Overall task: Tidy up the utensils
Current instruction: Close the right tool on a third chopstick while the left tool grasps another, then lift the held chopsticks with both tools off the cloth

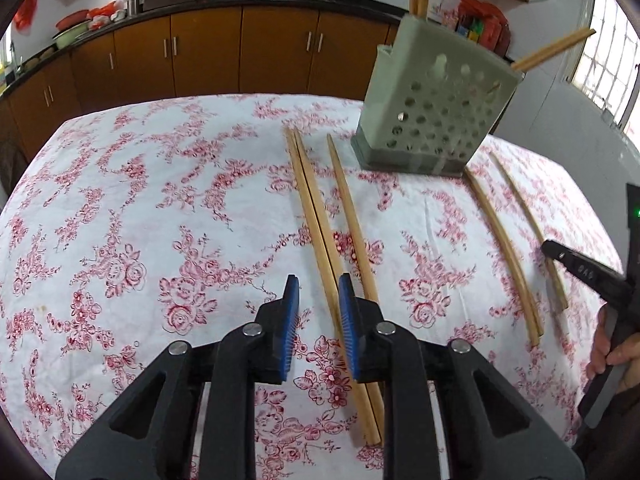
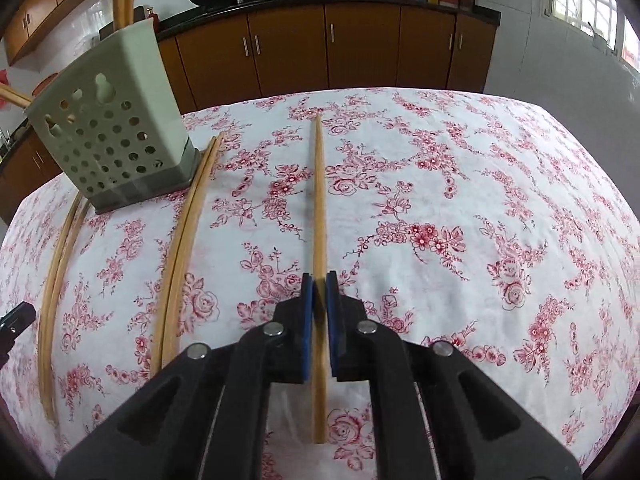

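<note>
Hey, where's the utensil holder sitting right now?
The utensil holder stands at the far side of the floral tablecloth, upper right in the left wrist view, upper left in the right wrist view, with loose chopsticks lying either side.

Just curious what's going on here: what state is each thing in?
Left hand-held gripper: open, straddling chopstick pair on the table.
Right hand-held gripper: shut on single chopstick.
Utensil holder: upright, chopsticks sticking out.
Cabinet doors: closed.
</note>
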Demonstrator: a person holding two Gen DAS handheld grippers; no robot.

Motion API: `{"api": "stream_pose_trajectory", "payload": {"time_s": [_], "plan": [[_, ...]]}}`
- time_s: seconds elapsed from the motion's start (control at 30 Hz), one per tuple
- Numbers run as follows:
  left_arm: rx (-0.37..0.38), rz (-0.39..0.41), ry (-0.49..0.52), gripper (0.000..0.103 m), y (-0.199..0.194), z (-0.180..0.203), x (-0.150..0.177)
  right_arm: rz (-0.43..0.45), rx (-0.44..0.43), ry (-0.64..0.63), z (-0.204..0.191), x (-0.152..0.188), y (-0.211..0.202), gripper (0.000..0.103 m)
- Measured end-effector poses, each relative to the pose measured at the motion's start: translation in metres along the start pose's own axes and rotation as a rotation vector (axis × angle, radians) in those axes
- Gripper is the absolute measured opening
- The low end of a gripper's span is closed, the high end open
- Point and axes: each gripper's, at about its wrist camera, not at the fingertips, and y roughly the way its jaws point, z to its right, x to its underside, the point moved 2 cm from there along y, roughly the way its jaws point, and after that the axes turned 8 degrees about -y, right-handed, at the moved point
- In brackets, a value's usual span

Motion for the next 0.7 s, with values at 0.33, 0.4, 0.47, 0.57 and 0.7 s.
{"api": "stream_pose_trajectory", "payload": {"time_s": [0.33, 0.4, 0.47, 0.57, 0.7], "plan": [[-0.036, -0.008, 0.035, 0.018, 0.008, 0.009, 0.005, 0.000, -0.021, 0.000, -0.001, 0.001, 0.003, 0.008], [-0.057, -0.001, 0.032, 0.010, 0.010, 0.008, 0.004, 0.000, -0.029, -0.008, -0.004, 0.001, 0.002, 0.009], [-0.076, 0.004, 0.013, 0.008, 0.011, 0.003, 0.002, 0.002, -0.039, -0.023, -0.008, 0.002, 0.002, 0.009], [-0.127, 0.018, -0.038, 0.007, 0.011, -0.016, -0.008, 0.006, -0.058, -0.040, -0.012, 0.003, 0.000, 0.009], [-0.152, 0.025, -0.101, 0.007, 0.010, -0.043, -0.018, 0.014, -0.075, -0.066, -0.019, 0.005, -0.001, 0.009]]}}
